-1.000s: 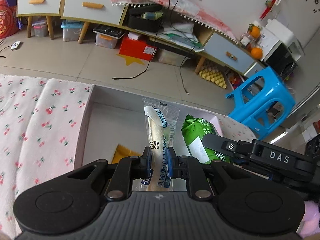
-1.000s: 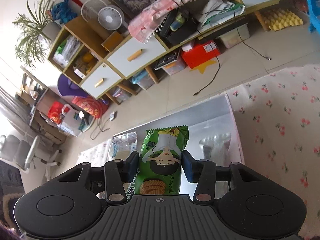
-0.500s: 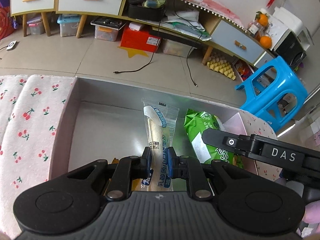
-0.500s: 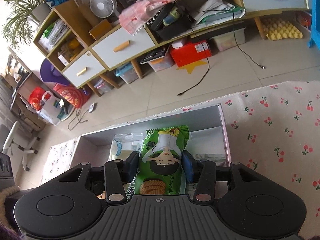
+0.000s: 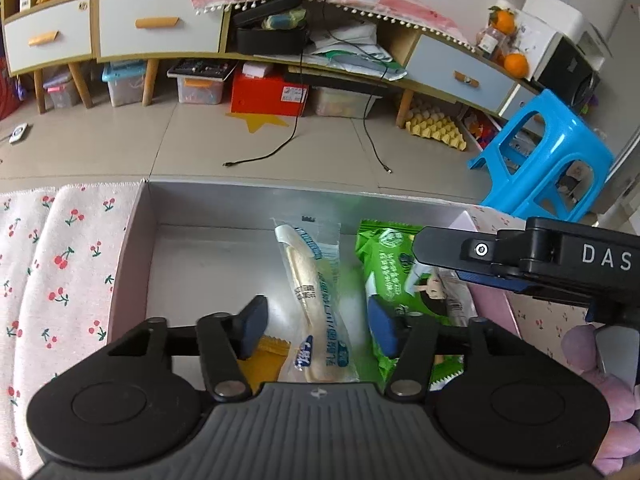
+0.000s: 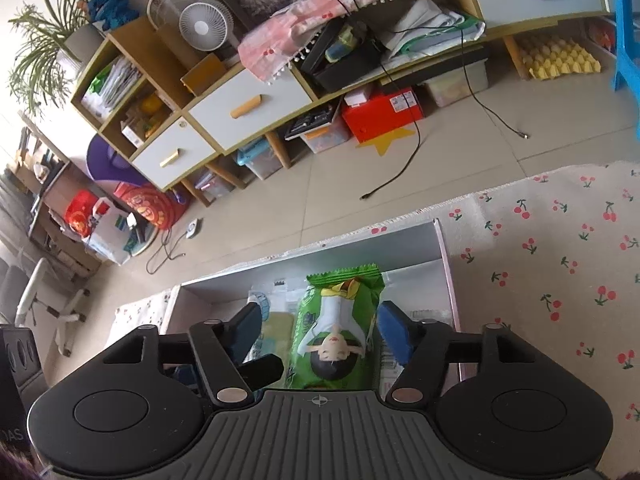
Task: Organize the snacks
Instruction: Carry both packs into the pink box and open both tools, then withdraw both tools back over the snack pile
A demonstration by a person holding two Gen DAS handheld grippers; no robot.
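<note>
Both jaws stand wide apart and empty — the left gripper point(image 5: 316, 326) above the clear-wrapped pale bread stick point(image 5: 310, 292), the right gripper point(image 6: 320, 330) above the green snack packet point(image 6: 338, 320) — both snacks lying side by side in the grey open box point(image 5: 192, 208).

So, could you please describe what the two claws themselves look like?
Both are matte black plastic. Each has a ribbed grey-black base with a small crosshair mark, two round side discs, silver pivot screws and blue pads on the fingers. The right claw, seen from the left claw, carries white "DAS" lettering. No cables show.
</note>
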